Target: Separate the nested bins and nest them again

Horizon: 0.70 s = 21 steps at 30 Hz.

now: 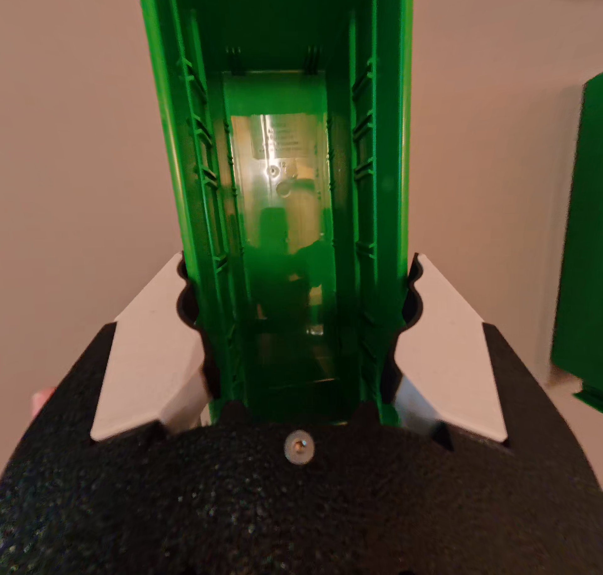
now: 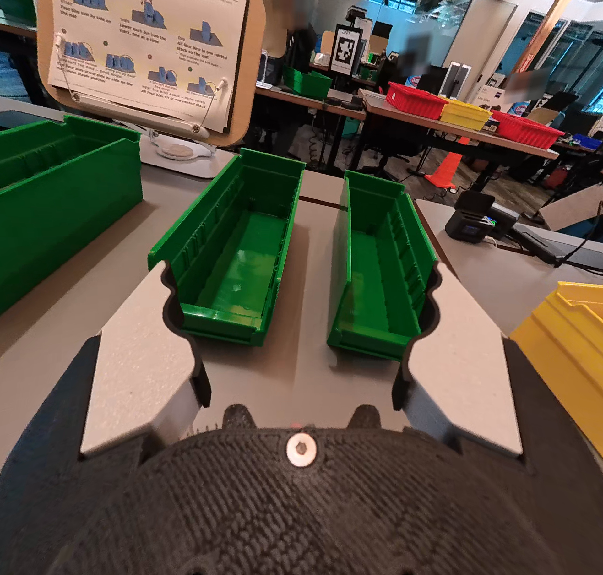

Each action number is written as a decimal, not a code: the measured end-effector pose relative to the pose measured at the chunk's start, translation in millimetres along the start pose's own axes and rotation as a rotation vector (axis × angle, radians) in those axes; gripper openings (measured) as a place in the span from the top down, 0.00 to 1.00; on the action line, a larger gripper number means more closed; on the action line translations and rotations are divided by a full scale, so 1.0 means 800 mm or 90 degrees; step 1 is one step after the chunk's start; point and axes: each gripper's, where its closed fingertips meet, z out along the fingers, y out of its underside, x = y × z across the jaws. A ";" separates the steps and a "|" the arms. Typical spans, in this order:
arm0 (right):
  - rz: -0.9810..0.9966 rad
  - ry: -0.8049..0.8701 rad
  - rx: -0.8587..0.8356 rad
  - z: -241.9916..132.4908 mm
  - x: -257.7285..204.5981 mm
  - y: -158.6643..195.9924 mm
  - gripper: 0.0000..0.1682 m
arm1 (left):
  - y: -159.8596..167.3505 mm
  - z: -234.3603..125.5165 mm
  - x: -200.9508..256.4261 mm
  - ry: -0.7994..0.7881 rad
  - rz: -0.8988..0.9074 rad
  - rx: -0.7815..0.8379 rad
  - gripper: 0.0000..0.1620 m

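Note:
In the left wrist view I look down into a long green bin (image 1: 284, 174). My left gripper (image 1: 298, 265) clasps it across its width, with the black pads (image 1: 187, 298) pressed on both outer walls. Another green bin (image 1: 577, 233) shows at the right edge, blurred. In the right wrist view two single green bins stand side by side on the grey table (image 2: 310, 380), one on the left (image 2: 235, 249) and one on the right (image 2: 375, 265). My right gripper (image 2: 300, 272) is open and empty just in front of them. A larger green stack (image 2: 65, 200) stands at the far left.
A yellow bin (image 2: 567, 347) sits at the right front. An instruction sheet on a stand (image 2: 146, 37) rises behind the bins. A black device (image 2: 473, 220) lies on the neighbouring table to the right. Tables with red and yellow trays (image 2: 463, 112) stand in the background.

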 end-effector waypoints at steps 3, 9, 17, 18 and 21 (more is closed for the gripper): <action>0.000 0.002 -0.002 0.000 0.000 0.001 0.13 | 0.010 0.003 -0.001 -0.038 0.030 -0.041 0.19; -0.009 0.000 -0.013 0.002 -0.002 0.006 0.13 | 0.010 0.002 0.002 -0.042 0.017 -0.069 0.26; 0.002 0.011 -0.018 0.000 0.012 0.010 0.14 | 0.011 -0.003 0.006 -0.050 0.018 -0.082 0.39; 0.003 0.013 -0.018 0.000 0.015 0.010 0.14 | 0.012 -0.004 0.008 -0.050 0.019 -0.086 0.40; 0.008 0.020 -0.018 -0.001 0.022 0.010 0.14 | 0.010 -0.010 0.026 -0.021 0.000 -0.092 0.42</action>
